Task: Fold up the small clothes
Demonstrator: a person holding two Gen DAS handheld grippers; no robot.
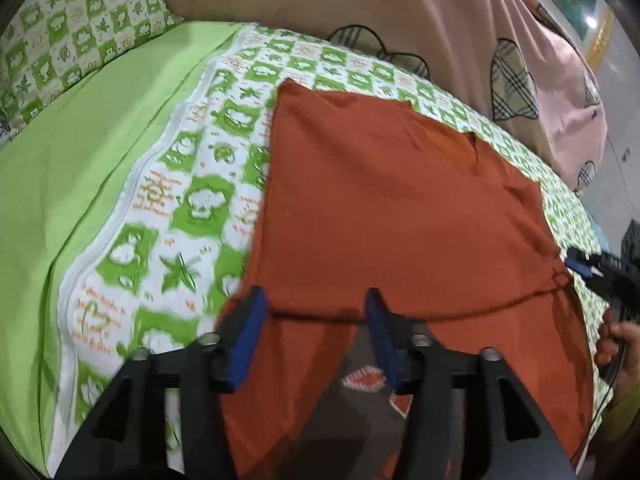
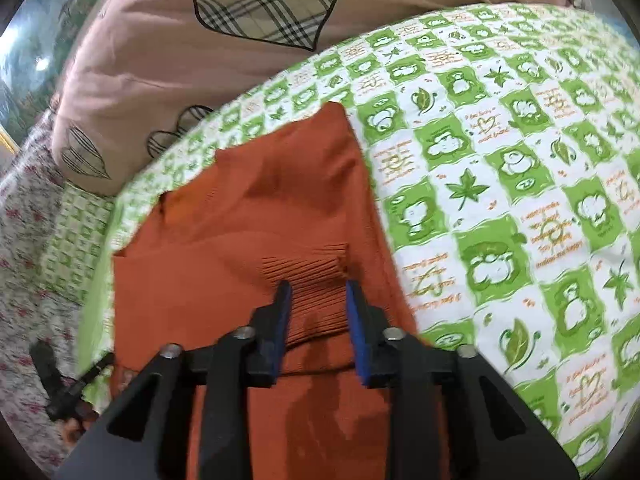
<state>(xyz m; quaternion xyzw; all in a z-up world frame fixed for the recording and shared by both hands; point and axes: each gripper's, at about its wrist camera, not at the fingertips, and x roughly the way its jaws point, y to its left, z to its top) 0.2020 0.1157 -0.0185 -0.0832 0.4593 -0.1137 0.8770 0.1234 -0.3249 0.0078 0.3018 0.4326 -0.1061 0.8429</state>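
- Orange garment [image 1: 384, 208] lies spread on the green-patterned bedsheet [image 1: 192, 184], pink heart-print duvet [image 1: 440, 12] bunched behind it, checked pillow [image 1: 80, 36] off at the far corner
- Looks partly folded already, we reckon: far edge reads stepped w/ layers overlapping, sides fairly straight. How many folds are in, we can't say
- A dark printed layer shows under the near hem in the left wrist view, prob. the garment's other face or lining, can't tell which
- Left gripper [image 1: 316, 312]: jaws fairly wide, straddling the near hem; pads don't seem to press the cloth, so nothing held as far as we see
- Right gripper [image 2: 318, 300]: jaws narrower, either side of a ribbed band w/ fabric puckered between them; whether the pads actually pinch it we can't tell (blur)
- A hand [image 1: 616, 344] w/ the other tool shows at the right edge of the left view
- Left to do, in our judgement: grip both near points, carry the near edge over to the far one, flatten, maybe one more fold to get it compact
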